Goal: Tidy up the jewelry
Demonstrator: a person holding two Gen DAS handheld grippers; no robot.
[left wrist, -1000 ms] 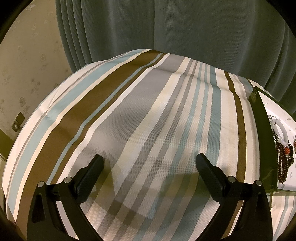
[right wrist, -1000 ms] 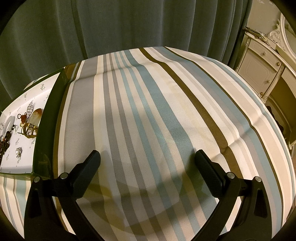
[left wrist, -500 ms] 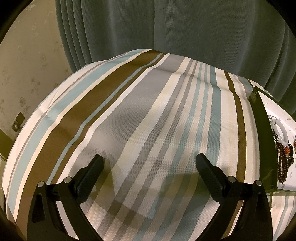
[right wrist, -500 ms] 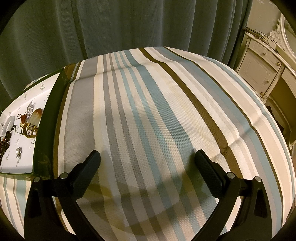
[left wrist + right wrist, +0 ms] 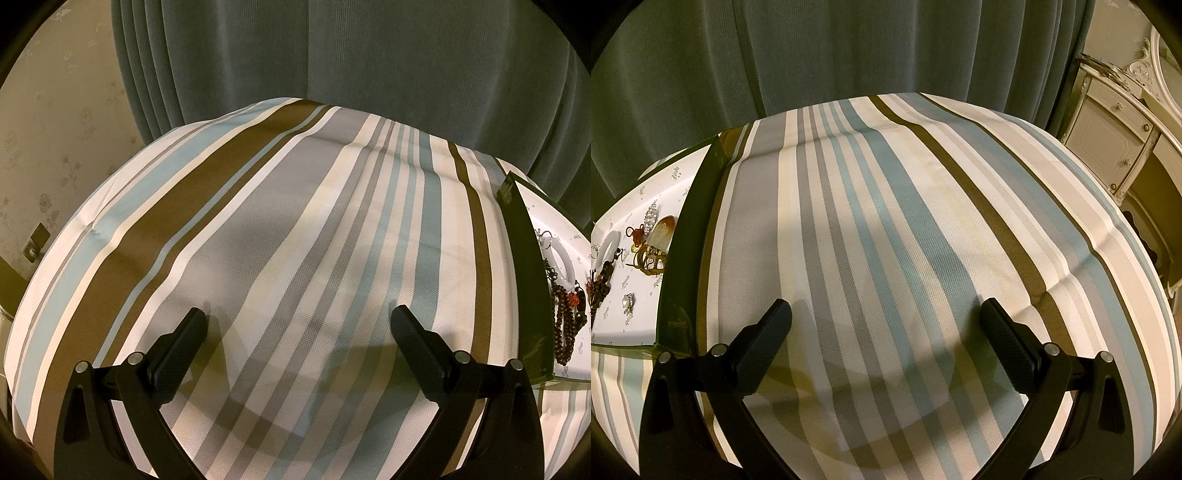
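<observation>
Left gripper (image 5: 299,321) low over the striped cloth (image 5: 280,229) on the surface, jaws spread wide, nothing between them. Right gripper (image 5: 886,312) likewise low over the same cloth, jaws spread wide and empty. Between the two, a dark-walled tray (image 5: 517,236) with a white floor: at the right edge of the left wrist view, at the left edge (image 5: 690,229) of the right wrist view. Inside the tray, well apart from both grippers: a white bangle (image 5: 563,258), a string of dark beads (image 5: 565,332), a gold piece (image 5: 652,258), an amber stone (image 5: 663,229) just beyond it, a sparkling clear piece (image 5: 650,218), a small pearl-like ornament (image 5: 628,302). Behind the surface, a grey-green curtain (image 5: 849,48); far right, a cream cabinet (image 5: 1108,129)
</observation>
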